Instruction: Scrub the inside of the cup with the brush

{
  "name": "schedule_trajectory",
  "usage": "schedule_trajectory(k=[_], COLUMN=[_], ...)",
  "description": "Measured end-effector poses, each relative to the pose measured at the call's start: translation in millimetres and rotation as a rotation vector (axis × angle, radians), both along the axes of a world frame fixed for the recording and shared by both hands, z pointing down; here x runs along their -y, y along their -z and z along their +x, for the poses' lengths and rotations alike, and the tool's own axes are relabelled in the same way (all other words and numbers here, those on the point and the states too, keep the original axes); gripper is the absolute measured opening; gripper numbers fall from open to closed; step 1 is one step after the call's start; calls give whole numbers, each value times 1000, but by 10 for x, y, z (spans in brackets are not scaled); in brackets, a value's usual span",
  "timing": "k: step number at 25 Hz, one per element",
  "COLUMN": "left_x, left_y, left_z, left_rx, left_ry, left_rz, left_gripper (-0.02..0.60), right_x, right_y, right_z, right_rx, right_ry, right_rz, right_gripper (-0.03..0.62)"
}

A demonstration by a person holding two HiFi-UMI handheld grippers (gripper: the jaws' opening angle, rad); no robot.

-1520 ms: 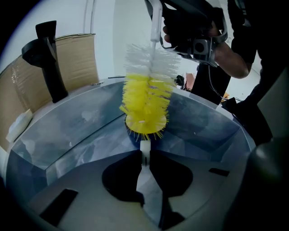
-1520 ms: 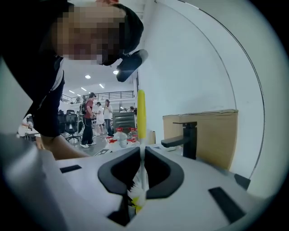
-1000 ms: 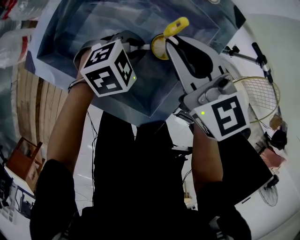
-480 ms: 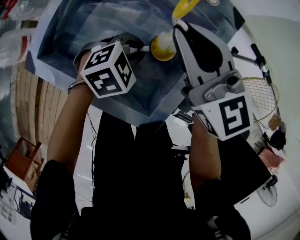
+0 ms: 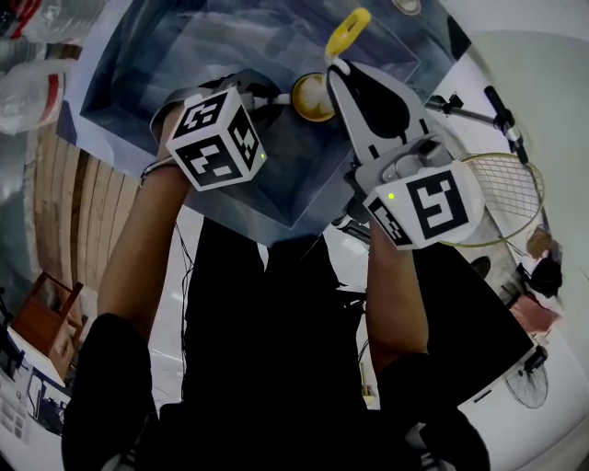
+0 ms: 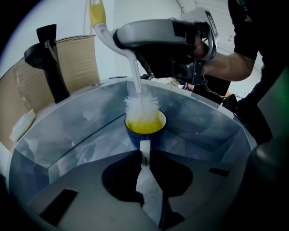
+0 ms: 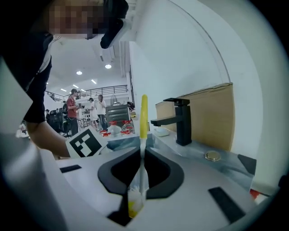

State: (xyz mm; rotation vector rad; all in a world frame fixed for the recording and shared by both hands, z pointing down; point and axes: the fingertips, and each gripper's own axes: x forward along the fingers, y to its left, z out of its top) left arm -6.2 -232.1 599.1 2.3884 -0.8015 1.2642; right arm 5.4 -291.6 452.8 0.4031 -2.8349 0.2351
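A small cup (image 5: 313,97) (image 6: 145,126), blue outside and yellow inside, stands low in the blue-grey sink (image 5: 166,55) (image 6: 67,131). My left gripper (image 5: 279,93) (image 6: 144,151) is shut on the cup's white handle (image 6: 145,148). A bottle brush has a white stem, a yellow grip end (image 5: 348,32) (image 6: 96,13) (image 7: 143,113) and white bristles (image 6: 141,106) (image 7: 132,198) that sit in the cup's mouth. My right gripper (image 5: 339,69) (image 6: 122,36) (image 7: 142,151) is above the cup, shut on the brush stem.
A black faucet (image 6: 47,58) (image 7: 180,119) stands at the sink's back edge in front of a cardboard panel (image 6: 76,58). A metal knob (image 7: 212,156) sits on the rim. A racket (image 5: 506,189) lies to the right, plastic bags (image 5: 28,83) to the left.
The right gripper pushed the brush away over the cup, then drew it back, so the yellow grip end rose in the picture and came down again. The left gripper and cup stayed put.
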Motion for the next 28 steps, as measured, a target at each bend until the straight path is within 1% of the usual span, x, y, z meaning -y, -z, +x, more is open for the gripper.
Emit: schedule_trajectory(k=[3, 4, 5, 8, 9, 11, 12, 13, 16, 17, 21, 24, 25, 26, 28], left_x=[-2, 1, 4, 16, 51, 187, 261, 325, 456, 476, 414, 321, 281, 229, 92], left_y=[60, 113, 181, 477, 619, 970, 1171, 1388, 2120, 2364, 3262, 3904, 4075, 4224, 4454], left_z=[-14, -34, -59, -146, -188, -301, -357, -400, -466, -487, -587, -692, -734, -774, -837], left_rx=[11, 8, 6, -11, -26, -69, -106, -161, -391, -445, -569, -715, -748, -768, -779], left_ry=[15, 24, 33, 63, 82, 135, 168, 207, 328, 357, 465, 577, 606, 628, 653], left_rz=[-4, -3, 0, 17, 34, 97, 136, 174, 280, 318, 494, 619, 664, 711, 798], left_gripper=[78, 90, 98, 98, 98, 98, 98, 97, 95, 91, 83, 66, 57, 49, 15], right_x=[-11, -6, -1, 11, 24, 75, 101, 120, 183, 206, 261, 344, 371, 387, 391], right_y=[206, 288, 378, 706, 828, 1084, 1213, 1340, 1747, 1896, 2445, 2757, 2830, 2894, 3003], right_z=[56, 79, 106, 199, 224, 256, 272, 293, 372, 402, 568, 744, 803, 859, 954], right_rx=[46, 61, 74, 112, 126, 156, 169, 179, 211, 225, 291, 339, 345, 349, 357], right_ry=[-15, -19, -23, -31, -32, -33, -34, -37, -56, -65, -102, -140, -152, -162, -174], right_rz=[-20, -24, -28, -32, -27, -1, 16, 33, 94, 114, 131, 170, 182, 193, 216], right_gripper=[44, 44, 44, 44, 44, 44, 44, 44, 44, 44, 44, 44, 44, 44, 44])
